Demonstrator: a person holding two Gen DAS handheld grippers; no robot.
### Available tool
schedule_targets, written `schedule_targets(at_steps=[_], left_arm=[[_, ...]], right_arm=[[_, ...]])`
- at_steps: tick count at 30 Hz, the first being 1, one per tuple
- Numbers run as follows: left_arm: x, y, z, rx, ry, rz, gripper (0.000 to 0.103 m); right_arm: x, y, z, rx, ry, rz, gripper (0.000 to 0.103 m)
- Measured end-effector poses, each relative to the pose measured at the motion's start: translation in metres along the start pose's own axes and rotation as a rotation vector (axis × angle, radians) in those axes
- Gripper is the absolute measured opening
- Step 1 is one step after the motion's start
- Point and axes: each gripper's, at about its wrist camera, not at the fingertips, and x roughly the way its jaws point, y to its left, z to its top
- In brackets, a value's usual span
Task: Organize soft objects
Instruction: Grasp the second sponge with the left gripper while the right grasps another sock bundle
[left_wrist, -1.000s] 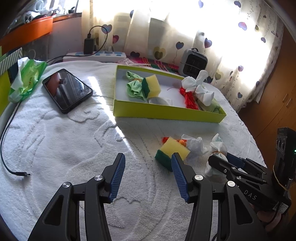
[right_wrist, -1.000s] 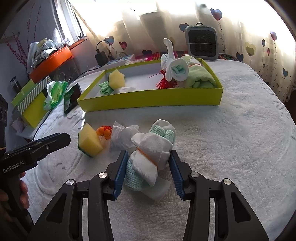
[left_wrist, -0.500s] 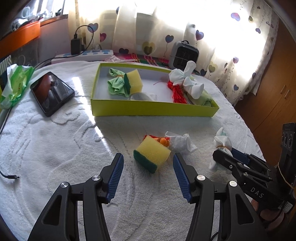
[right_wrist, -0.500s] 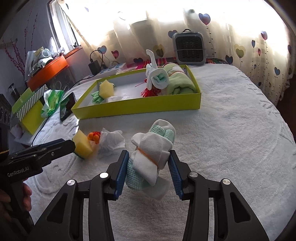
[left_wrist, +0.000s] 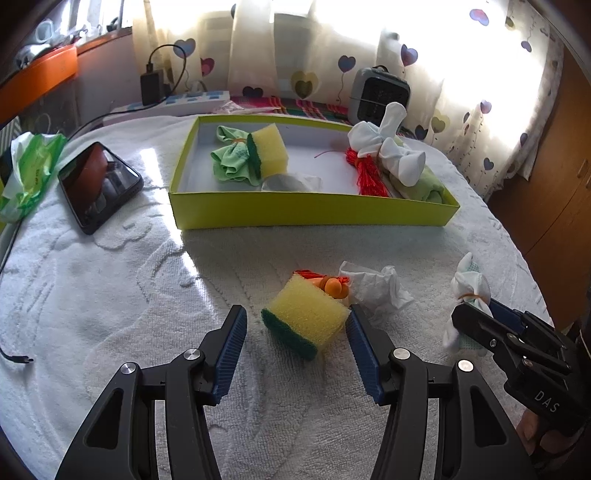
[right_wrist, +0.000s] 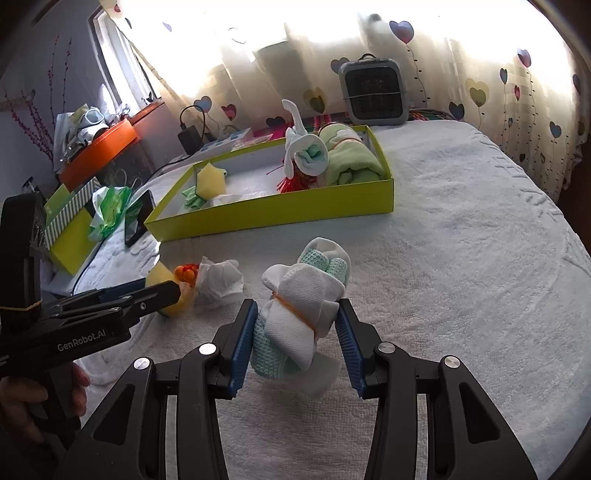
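Observation:
A yellow sponge with a green scouring side (left_wrist: 306, 321) lies on the white towel between the fingers of my left gripper (left_wrist: 295, 332), which is open; the right pad is close to it, the left pad stands apart. Behind the sponge sit a small orange toy with red threads (left_wrist: 334, 286) and a crumpled white tissue (left_wrist: 373, 288). My right gripper (right_wrist: 297, 332) is shut on a white and mint cloth bundle (right_wrist: 303, 314) tied with an orange band. The yellow-green box (left_wrist: 314, 214) farther back holds a green cloth, another sponge, a red tassel and white socks.
A phone (left_wrist: 99, 184) and a green-white bag (left_wrist: 29, 170) lie at the left, a cable end (left_wrist: 14, 358) near the towel's edge. A power strip (left_wrist: 184, 103) and a small grey heater (left_wrist: 380, 96) stand behind the box. A wooden cabinet (left_wrist: 561, 184) stands at the right.
My left gripper has come up to the sponge, which now lies between its fingers, and its jaws stand a little wider. The right gripper still holds the bundle.

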Motion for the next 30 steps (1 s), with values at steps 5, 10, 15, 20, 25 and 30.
schedule_targets(at_steps=[5, 10, 15, 20, 25, 30], left_arm=[[0.0012, 0.0034, -0.0005, -0.025, -0.003, -0.006, 0.055], [0.0003, 0.0014, -0.0009, -0.021, -0.011, -0.019, 0.051], [-0.0007, -0.0001, -0.0012, -0.012, -0.015, -0.022, 0.042], [-0.0017, 0.0003, -0.0020, -0.010, -0.018, -0.022, 0.040], [-0.0035, 0.0005, -0.0023, -0.008, -0.022, -0.019, 0.039], [-0.0042, 0.0008, -0.0024, -0.011, -0.023, -0.019, 0.039]], right_arm=[[-0.0007, 0.0008, -0.0005, -0.007, -0.005, -0.004, 0.045], [-0.0006, 0.0008, -0.0005, -0.011, -0.006, -0.005, 0.045], [-0.0001, 0.0007, -0.0004, -0.008, -0.005, -0.006, 0.045], [0.0004, 0.0006, -0.0005, -0.008, -0.006, -0.009, 0.045], [0.0004, 0.0006, -0.0006, -0.010, -0.006, -0.010, 0.045], [0.0003, 0.0004, -0.0007, -0.009, -0.006, -0.010, 0.045]])
